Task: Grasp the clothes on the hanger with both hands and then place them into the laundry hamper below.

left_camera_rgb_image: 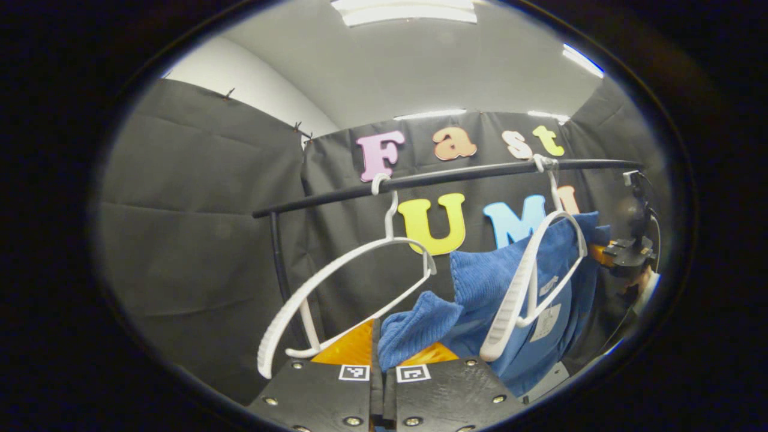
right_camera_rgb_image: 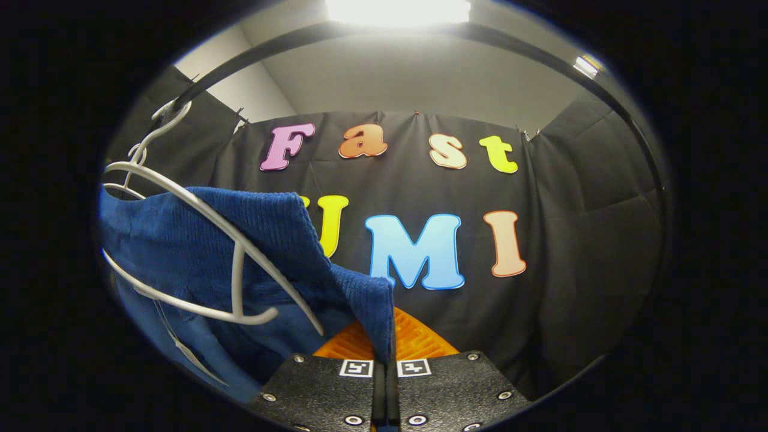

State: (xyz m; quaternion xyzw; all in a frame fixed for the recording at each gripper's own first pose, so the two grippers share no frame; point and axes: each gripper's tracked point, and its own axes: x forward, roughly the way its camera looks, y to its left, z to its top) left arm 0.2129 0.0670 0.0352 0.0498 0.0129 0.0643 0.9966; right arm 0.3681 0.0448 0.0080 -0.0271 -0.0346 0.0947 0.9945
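Blue knit sweater [left_camera_rgb_image: 510,282] hangs on the white hanger [left_camera_rgb_image: 528,288] at 2 o'clock in your left gripper view, its sleeve end [left_camera_rgb_image: 414,330] pinched between your left gripper's [left_camera_rgb_image: 383,366] closed jaws. In the right gripper view, a fold [right_camera_rgb_image: 366,300] at 12 o'clock is clamped by your right gripper [right_camera_rgb_image: 384,360]. Both hold cloth; the hamper lies below, unseen.
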